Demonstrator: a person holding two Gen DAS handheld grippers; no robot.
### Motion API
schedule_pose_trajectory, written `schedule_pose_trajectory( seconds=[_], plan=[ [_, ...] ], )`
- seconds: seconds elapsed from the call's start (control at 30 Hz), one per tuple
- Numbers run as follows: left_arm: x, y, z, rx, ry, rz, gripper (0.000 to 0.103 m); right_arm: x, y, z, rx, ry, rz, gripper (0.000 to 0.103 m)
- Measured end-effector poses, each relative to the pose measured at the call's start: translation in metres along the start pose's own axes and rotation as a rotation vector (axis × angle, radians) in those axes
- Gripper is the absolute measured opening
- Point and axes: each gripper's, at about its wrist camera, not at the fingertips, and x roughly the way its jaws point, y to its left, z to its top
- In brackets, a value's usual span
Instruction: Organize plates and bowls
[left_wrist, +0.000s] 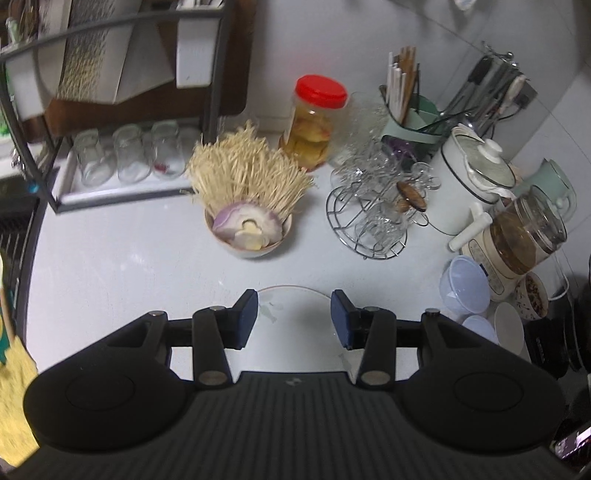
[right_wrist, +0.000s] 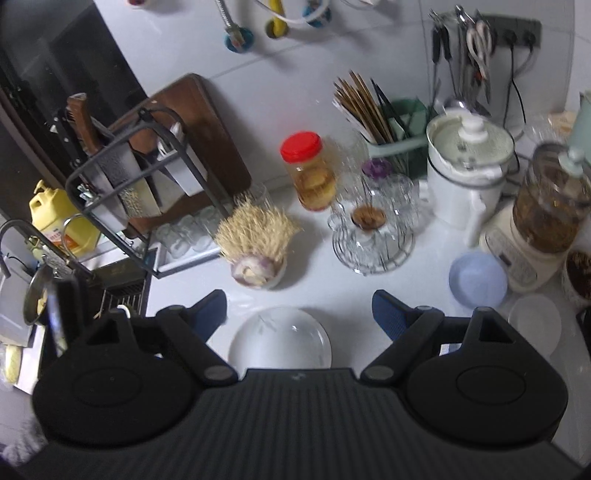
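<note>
Left gripper (left_wrist: 294, 318) hangs half-spread and empty, the white plate (left_wrist: 295, 314) on the counter (left_wrist: 129, 266) directly below its jaws — the nearer hand. Right gripper (right_wrist: 299, 314) gapes wide, empty, higher above the same plate (right_wrist: 280, 338) — blue bowl (right_wrist: 477, 279) off right.

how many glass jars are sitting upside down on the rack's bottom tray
3 show clearly, in a row on the tray: left jar, middle jar, right jar. The rack post and the dried bunch may hide another behind them.
</note>
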Motion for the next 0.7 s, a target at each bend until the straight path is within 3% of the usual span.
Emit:
schedule_pose_trajectory(
  seconds=[0.27, 0.43, 0.7],
  plan=[
    [0.015, 0.001, 0.003, 0.003, 0.013, 0.009, 0.049, 0.015, 0.004, 0.012, 0.027, 0.065, -0.068, 0.087],
    [0.022, -0.003, 0.006, 0.013, 0.022, -0.003, 0.049, 0.012, 0.001, 0.016, 0.035, 0.031, -0.123, 0.087],
    [0.024, -0.009, 0.008, 0.031, 0.031, -0.018, 0.049, 0.007, 0.005, 0.018, 0.048, 0.010, -0.127, 0.087]
  ],
)
